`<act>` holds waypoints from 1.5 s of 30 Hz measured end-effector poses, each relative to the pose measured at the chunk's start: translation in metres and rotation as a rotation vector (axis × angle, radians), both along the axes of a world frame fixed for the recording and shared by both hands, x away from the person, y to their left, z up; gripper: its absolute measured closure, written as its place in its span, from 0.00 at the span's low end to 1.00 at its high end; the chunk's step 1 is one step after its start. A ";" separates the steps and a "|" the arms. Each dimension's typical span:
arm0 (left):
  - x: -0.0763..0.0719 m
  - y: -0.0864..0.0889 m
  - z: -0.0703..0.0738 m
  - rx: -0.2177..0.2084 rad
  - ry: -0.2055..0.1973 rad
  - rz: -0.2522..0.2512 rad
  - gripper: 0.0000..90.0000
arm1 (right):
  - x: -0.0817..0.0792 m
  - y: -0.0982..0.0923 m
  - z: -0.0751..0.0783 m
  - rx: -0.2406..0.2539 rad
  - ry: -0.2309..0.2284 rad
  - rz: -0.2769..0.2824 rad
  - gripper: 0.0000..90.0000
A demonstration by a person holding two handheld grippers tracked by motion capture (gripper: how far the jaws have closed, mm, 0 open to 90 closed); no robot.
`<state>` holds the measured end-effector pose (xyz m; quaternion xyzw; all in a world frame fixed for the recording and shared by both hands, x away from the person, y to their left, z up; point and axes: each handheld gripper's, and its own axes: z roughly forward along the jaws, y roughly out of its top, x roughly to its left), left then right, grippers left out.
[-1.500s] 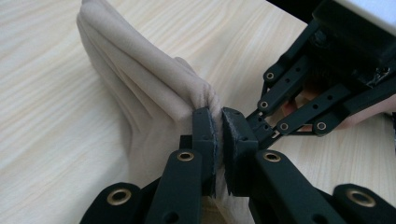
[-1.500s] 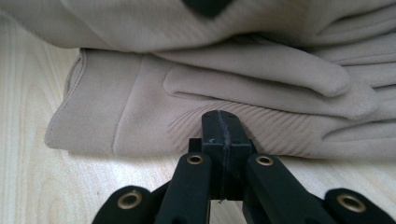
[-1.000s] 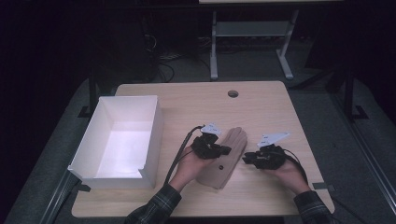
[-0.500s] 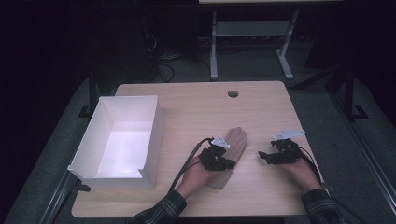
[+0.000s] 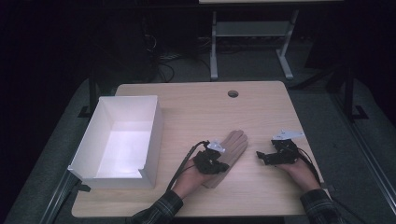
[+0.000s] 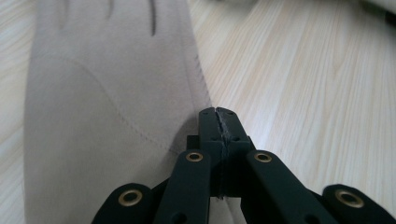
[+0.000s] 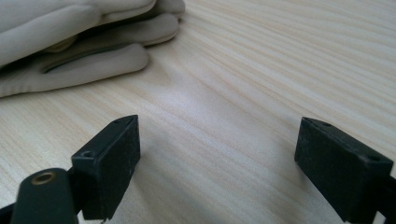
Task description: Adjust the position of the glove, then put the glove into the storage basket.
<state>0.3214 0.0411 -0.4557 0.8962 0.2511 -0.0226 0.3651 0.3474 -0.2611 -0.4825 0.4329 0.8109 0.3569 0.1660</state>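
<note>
A tan glove (image 5: 229, 153) flat on the wooden table (image 5: 196, 107), near the front edge, fingers pointing away from the person, wrist end toward the person. Up close in the left gripper view, the same glove (image 6: 107, 116) with soft stitching lines and a long side seam. Left gripper (image 5: 215, 162) low on the glove's wrist end, jaws pressed tight together right at the glove's edge (cannot tell whether any cloth is pinched in there). Right gripper (image 5: 259, 156) just beside the glove on its right, not touching it, low over bare wood. Its jaws just been opening, now wide apart, with nothing between them but table. In the right gripper view, the glove's (image 7: 79, 42) fingers up at the top left, a little way off from the two black pads (image 7: 116, 158). A hand and a plaid sleeve behind each gripper, coming in from the bottom. Farther left on the table, well apart from the glove, a white box (image 5: 154, 140) with an open top.
</note>
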 end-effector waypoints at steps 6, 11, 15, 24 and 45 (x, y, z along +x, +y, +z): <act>-0.005 0.017 0.003 0.023 -0.001 0.021 0.99 | 0.000 0.000 0.000 0.000 0.001 0.000 0.15; -0.009 0.033 0.005 0.047 -0.009 0.028 0.99 | 0.000 0.000 0.000 0.001 0.003 -0.001 0.15; -0.008 0.040 0.010 0.048 -0.013 0.035 0.96 | 0.000 0.000 0.000 0.001 0.002 -0.001 0.15; 0.003 0.035 0.032 0.043 -0.072 -0.019 0.54 | 0.000 0.000 0.000 -0.001 0.004 -0.001 0.15; 0.035 0.015 0.014 0.051 -0.138 -0.036 0.17 | 0.001 0.001 0.000 0.000 -0.001 0.000 0.15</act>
